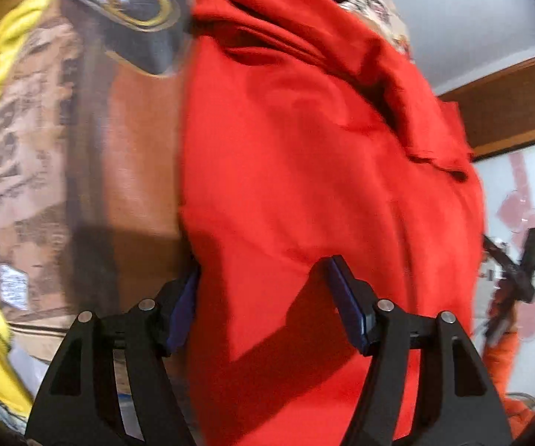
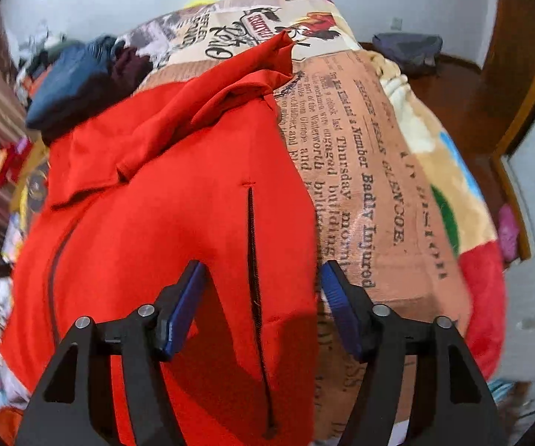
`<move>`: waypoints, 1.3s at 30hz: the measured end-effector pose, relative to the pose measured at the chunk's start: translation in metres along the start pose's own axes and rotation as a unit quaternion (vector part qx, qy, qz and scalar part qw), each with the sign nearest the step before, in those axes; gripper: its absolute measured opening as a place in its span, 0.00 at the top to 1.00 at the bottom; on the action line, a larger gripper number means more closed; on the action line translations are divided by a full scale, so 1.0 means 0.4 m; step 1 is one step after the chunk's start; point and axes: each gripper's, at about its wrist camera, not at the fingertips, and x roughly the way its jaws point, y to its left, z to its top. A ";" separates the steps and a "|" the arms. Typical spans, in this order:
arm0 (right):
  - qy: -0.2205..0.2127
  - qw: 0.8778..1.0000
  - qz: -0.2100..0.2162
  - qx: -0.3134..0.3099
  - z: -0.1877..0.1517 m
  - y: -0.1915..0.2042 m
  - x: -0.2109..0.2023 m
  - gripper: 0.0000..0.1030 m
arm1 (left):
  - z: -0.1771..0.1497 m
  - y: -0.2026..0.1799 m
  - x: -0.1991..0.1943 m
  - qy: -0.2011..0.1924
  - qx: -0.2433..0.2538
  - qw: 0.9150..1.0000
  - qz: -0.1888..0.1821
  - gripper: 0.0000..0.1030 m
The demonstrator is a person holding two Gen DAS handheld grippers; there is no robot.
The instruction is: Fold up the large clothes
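Where "Badly Injured" reads, newsprint-pattern bedspread (image 2: 371, 200) under red garment (image 2: 163, 223).

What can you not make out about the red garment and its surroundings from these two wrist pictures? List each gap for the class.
- Red garment: its lower hem in the right wrist view is hidden behind the right gripper and cut off by the frame's bottom edge.
- Printed bedspread: its lettering in the left wrist view is smeared by motion blur.
- Left gripper: whether its open pads touch the cloth cannot be told.
- Dark round-marked object: blurred, unidentifiable.
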 end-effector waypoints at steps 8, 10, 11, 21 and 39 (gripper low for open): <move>-0.029 0.999 0.030 -0.031 0.007 0.053 -0.031 0.89 | 0.021 -0.136 -0.045 -0.055 0.073 0.995 0.024 0.95; -0.036 0.998 0.056 -0.019 0.029 0.051 -0.043 0.89 | 0.060 -0.148 -0.087 -0.083 0.068 0.994 0.016 0.95; -0.045 0.997 0.060 -0.021 0.045 0.057 -0.056 0.89 | 0.077 -0.155 -0.115 -0.101 0.066 0.993 0.014 0.95; -0.135 0.989 0.057 -0.017 0.215 0.091 -0.085 0.89 | 0.210 -0.148 -0.241 -0.218 0.055 0.973 0.047 0.95; -0.048 0.999 -0.013 0.018 0.193 -0.006 0.020 0.65 | 0.192 -0.039 -0.102 -0.129 0.059 0.977 0.158 0.51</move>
